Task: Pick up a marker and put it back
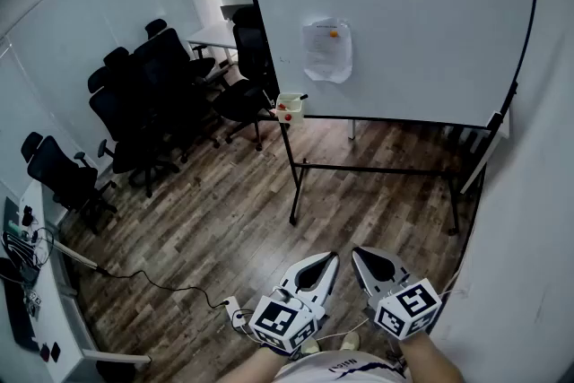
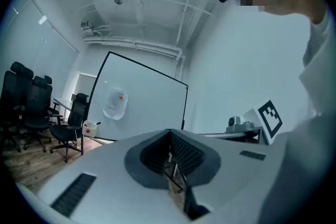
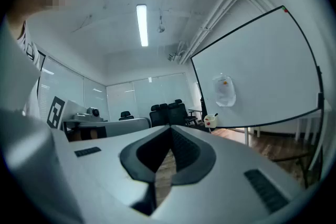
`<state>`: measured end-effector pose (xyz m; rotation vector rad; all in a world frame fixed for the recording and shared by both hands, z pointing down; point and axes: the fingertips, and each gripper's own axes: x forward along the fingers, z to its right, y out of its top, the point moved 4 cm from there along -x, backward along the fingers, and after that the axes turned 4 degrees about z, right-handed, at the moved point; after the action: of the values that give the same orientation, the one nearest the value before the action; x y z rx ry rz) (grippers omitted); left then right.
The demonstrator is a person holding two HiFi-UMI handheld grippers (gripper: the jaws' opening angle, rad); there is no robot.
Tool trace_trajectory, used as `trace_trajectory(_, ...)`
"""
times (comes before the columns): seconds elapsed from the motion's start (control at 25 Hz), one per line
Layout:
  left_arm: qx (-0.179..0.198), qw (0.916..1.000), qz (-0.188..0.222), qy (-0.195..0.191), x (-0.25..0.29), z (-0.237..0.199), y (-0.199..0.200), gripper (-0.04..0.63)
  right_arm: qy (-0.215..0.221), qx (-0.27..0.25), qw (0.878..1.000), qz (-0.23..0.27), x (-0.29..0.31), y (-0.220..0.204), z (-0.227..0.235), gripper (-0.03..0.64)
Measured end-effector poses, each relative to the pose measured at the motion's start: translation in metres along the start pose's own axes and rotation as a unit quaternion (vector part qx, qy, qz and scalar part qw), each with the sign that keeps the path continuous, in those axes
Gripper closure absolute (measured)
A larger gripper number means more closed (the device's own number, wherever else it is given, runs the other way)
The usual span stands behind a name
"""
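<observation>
White board on black stand [image 1: 430,31] faces you, well ahead of both grippers | dark marker [image 1: 301,98] sits in small white cup [image 1: 289,110] at its lower-left corner | left gripper [image 1: 330,257], right gripper [image 1: 358,254]: clenched, empty

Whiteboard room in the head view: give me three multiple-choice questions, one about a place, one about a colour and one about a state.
1. Where does the small white holder sit?
A) at the whiteboard's lower left corner
B) on a table
C) on a chair seat

2. What colour are the office chairs?
A) red
B) black
C) white

3. How do the right gripper's jaws stand?
A) shut on a marker
B) wide apart
C) shut with nothing between them

Answers:
1 A, it sits at the board's bottom left edge.
2 B, every chair in view is black.
3 C, the jaws meet with nothing gripped.
</observation>
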<state>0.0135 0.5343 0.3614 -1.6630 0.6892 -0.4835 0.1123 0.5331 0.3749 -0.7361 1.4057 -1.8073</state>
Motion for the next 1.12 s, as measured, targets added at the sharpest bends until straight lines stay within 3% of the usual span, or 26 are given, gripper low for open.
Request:
trace_trajectory(0.52,0.005,1.0,-0.004,0.0,0.012,0.009,-0.006,0.584,0.002,0.014,1.0,0.006,-0.012,0.003,0.014,0.604)
trace_trajectory(1.12,0.022,0.9994,-0.008,0.025,0.06,0.001,-0.009,0.584,0.009,0.037,0.999,0.019,-0.009,0.01,0.069,0.603)
